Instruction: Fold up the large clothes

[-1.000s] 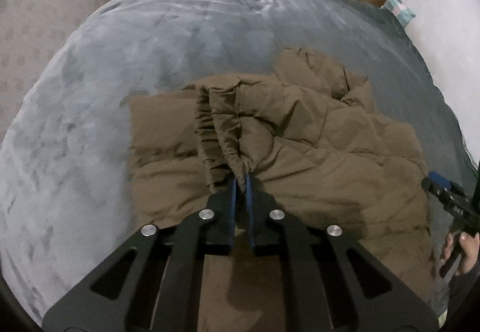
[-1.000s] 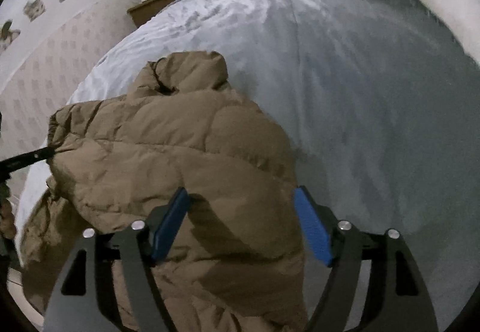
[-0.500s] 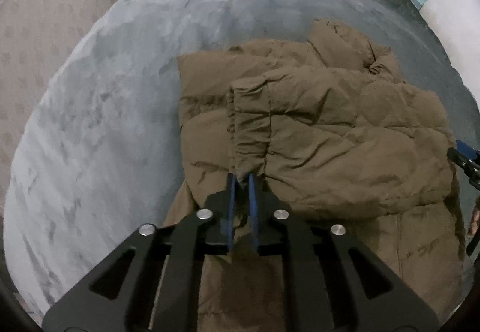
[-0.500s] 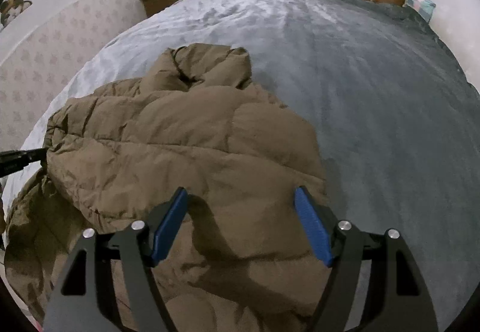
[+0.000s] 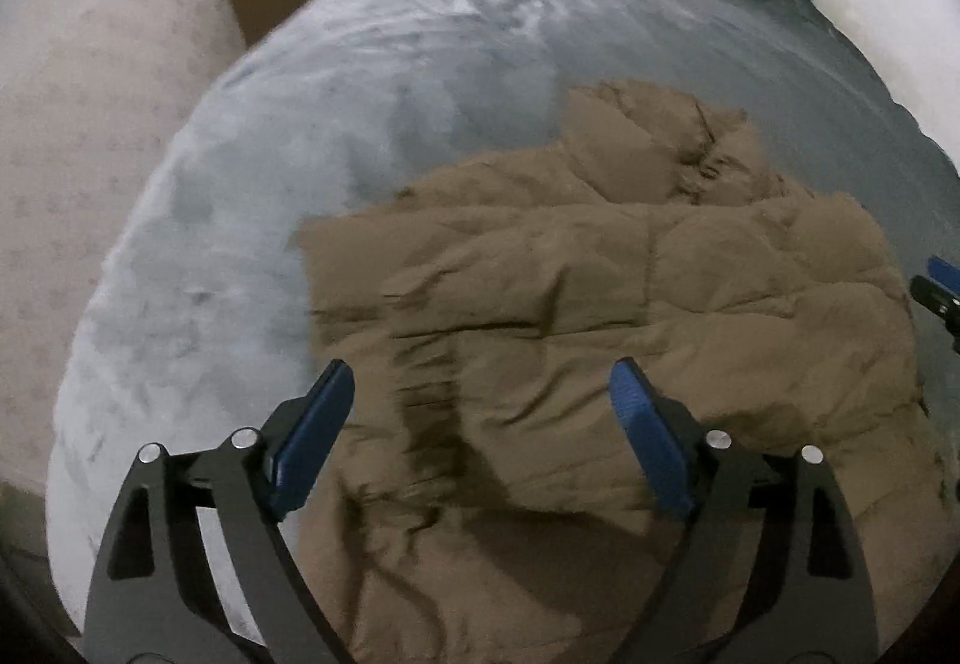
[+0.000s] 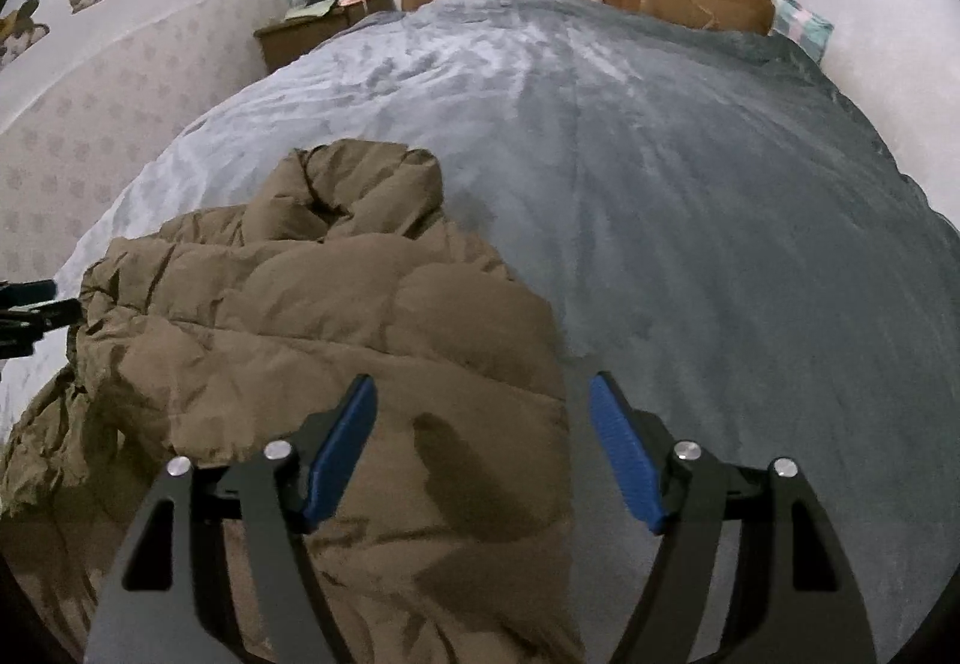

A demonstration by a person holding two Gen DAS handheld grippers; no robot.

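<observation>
Both the left gripper (image 5: 474,418) and the right gripper (image 6: 483,436) hang spread and empty over the brown jacket (image 5: 600,316), whose long axis probably runs away from them toward its collar.

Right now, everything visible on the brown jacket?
The brown jacket is a quilted, puffy coat in matte olive-brown fabric, crumpled with stitched panels. It lies on the grey bedspread, folded over itself in layers, its bunched collar or hood end pointing toward the headboard. Both the left gripper and right gripper hang open over it; neither grips the fabric.
</observation>
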